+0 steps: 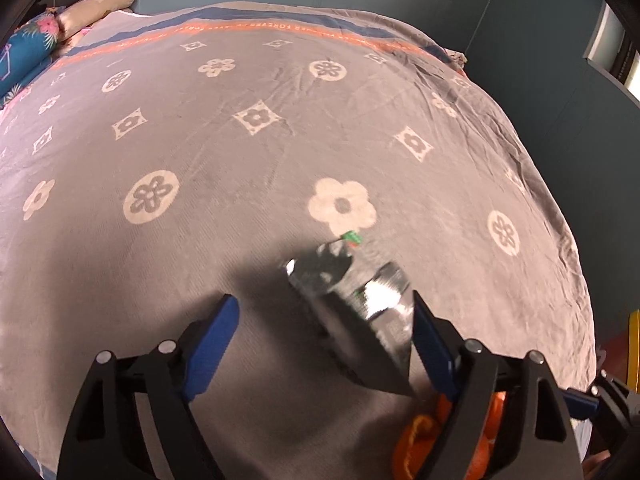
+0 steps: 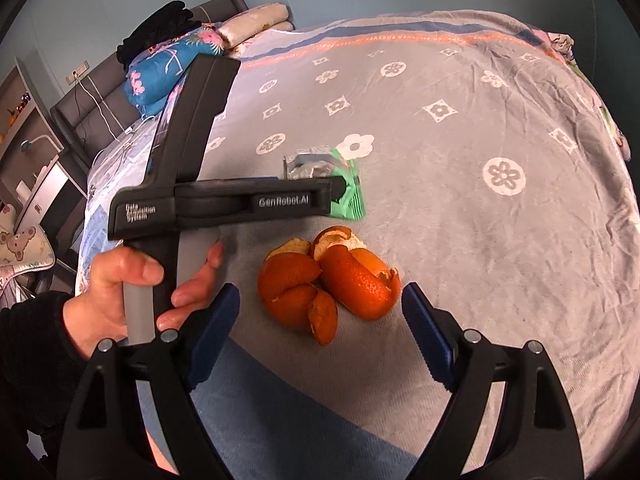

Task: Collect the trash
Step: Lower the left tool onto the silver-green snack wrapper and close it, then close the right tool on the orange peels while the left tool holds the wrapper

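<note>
Bed point(image 2: 460, 208), grey flowered blanket. Counted: one crumpled wrapper point(image 2: 344, 184), silver inside, green outside; one heap of orange peel point(image 2: 328, 280), several curled pieces, lying just nearer than the wrapper. Two pillows point(image 2: 256, 20) stacked at the head end. No bin or bag in view. Left gripper point(image 1: 326, 312) over the wrapper point(image 1: 360, 284), fingers spread wide, wrapper beside the right finger; contact cannot be told through the blur. Right gripper point(image 2: 320, 304) fingers wide apart, flanking the peel, not pressing it. A hand point(image 2: 140, 292) holds the left gripper's handle.
</note>
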`<action>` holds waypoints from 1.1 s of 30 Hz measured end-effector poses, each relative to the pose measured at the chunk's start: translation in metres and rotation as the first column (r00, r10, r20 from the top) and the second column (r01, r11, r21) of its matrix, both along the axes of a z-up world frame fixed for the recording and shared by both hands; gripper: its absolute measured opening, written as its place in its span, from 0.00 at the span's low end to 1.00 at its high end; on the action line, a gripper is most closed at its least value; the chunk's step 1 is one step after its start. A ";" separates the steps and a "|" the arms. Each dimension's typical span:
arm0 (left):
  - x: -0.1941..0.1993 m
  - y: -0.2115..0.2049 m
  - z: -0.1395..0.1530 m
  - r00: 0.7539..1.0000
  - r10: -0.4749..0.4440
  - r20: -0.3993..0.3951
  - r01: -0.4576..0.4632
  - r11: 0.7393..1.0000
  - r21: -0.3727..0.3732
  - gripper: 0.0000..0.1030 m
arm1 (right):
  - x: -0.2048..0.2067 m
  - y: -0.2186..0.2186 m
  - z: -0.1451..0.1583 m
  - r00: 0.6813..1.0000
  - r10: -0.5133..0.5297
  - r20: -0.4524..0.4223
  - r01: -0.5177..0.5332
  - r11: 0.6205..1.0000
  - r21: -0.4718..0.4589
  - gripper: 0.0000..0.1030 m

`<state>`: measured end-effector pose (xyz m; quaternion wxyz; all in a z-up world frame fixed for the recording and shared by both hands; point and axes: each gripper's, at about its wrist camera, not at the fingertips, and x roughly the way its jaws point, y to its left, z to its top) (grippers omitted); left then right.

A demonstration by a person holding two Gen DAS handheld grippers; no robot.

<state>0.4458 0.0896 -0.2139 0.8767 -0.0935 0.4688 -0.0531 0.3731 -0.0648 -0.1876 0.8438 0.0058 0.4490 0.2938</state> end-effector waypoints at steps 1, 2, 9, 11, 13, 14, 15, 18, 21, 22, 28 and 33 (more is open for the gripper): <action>0.002 0.001 0.000 1.000 -0.001 0.002 0.001 1.000 0.003 0.76 | 0.001 0.001 -0.001 1.000 0.002 -0.001 -0.002 1.000 -0.001 0.77; 0.002 0.000 0.000 1.000 -0.004 0.005 0.004 1.000 0.012 0.76 | 0.002 0.002 -0.002 1.000 0.003 -0.001 -0.003 1.000 -0.003 0.77; 0.012 0.007 -0.001 1.000 0.017 0.017 -0.017 1.000 0.018 0.63 | 0.010 0.016 -0.008 0.999 0.009 0.038 -0.008 1.000 -0.026 0.81; 0.016 0.013 -0.001 0.999 0.029 0.015 -0.029 1.000 0.001 0.60 | 0.012 0.020 -0.010 0.998 0.006 0.058 -0.002 0.999 -0.054 0.81; 0.018 0.015 -0.001 0.999 0.032 0.018 -0.032 0.999 0.000 0.56 | 0.013 0.024 -0.013 0.997 0.006 0.072 0.000 0.997 -0.079 0.81; 0.018 0.015 -0.001 0.999 0.033 0.018 -0.033 0.999 0.001 0.54 | 0.014 0.026 -0.015 0.997 0.004 0.077 0.003 0.996 -0.091 0.82; 0.018 0.016 -0.001 0.999 0.035 0.019 -0.035 0.999 0.002 0.51 | 0.015 0.028 -0.016 0.997 0.006 0.083 0.002 0.995 -0.101 0.83; 0.020 0.021 -0.001 0.999 0.049 0.022 -0.049 0.999 -0.002 0.40 | 0.016 0.034 -0.021 0.994 0.019 0.106 -0.004 0.990 -0.141 0.87; 0.020 0.029 -0.002 0.998 0.068 0.017 -0.067 0.997 -0.032 0.33 | 0.020 0.041 -0.024 0.993 0.037 0.109 -0.019 0.986 -0.163 0.88; 0.020 0.030 -0.002 0.997 0.070 0.017 -0.069 0.997 -0.032 0.33 | 0.022 0.042 -0.026 0.994 0.039 0.103 -0.022 0.986 -0.167 0.88; 0.019 0.026 -0.002 0.998 0.065 0.026 -0.064 0.998 -0.030 0.25 | 0.025 0.050 -0.037 0.997 0.042 0.058 -0.032 0.984 -0.177 0.69; 0.019 0.029 -0.001 0.998 0.066 0.025 -0.065 0.997 -0.045 0.25 | 0.030 0.045 -0.035 0.999 0.029 0.028 -0.026 0.992 -0.125 0.62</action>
